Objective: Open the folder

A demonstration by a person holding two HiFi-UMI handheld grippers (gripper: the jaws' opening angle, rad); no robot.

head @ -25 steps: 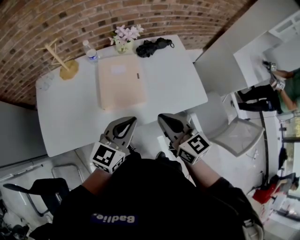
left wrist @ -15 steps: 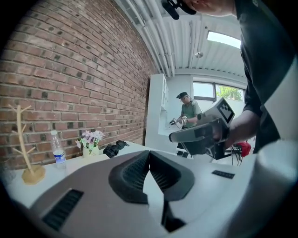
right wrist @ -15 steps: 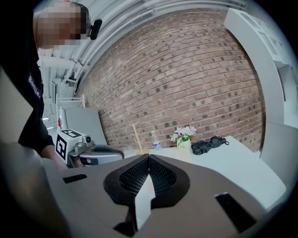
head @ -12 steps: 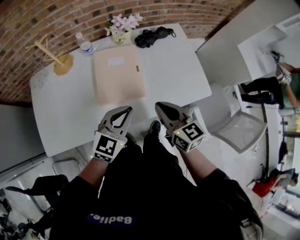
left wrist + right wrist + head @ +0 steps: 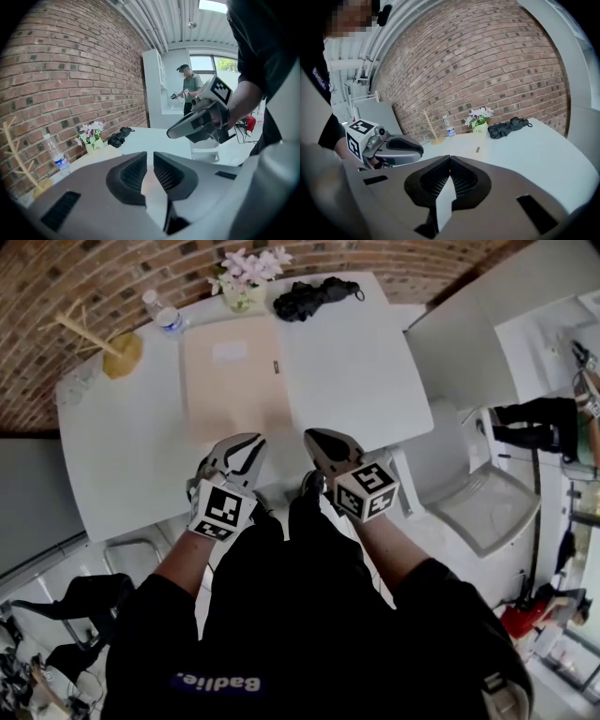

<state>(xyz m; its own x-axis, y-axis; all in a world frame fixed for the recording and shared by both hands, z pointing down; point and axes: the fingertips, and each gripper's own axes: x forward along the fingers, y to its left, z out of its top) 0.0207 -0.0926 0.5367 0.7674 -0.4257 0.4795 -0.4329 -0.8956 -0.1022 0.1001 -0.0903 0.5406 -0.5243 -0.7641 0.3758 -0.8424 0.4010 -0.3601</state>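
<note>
1. The beige folder [image 5: 230,381] is lying closed and flat on the white table [image 5: 356,371], in the table's middle, reaching from near its far edge toward its near edge.
2. A pale label and a small dark tab are showing on the folder's top cover.
3. The left gripper [image 5: 248,444] is hanging over the table's near edge, just at the folder's near end. Its jaws are opening, a narrow gap is showing between them, and nothing is sitting in that gap.
4. The right gripper [image 5: 317,439] is hanging beside it over the same near edge of the table. Its jaws are meeting at the tips and gripping nothing.
5. Whether either gripper is touching the folder or the table cannot be told.
6. Along the table's far edge, a pot of pale flowers [image 5: 246,285] is standing, with a black bundle [image 5: 314,298] lying to its right.
7. A water bottle [image 5: 163,315] and a wooden stand [image 5: 111,343] are standing at the table's far left corner.
8. A brick wall [image 5: 94,277] is running behind the table's far edge, and a pale chair [image 5: 492,512] is standing off the table's right end.
</note>
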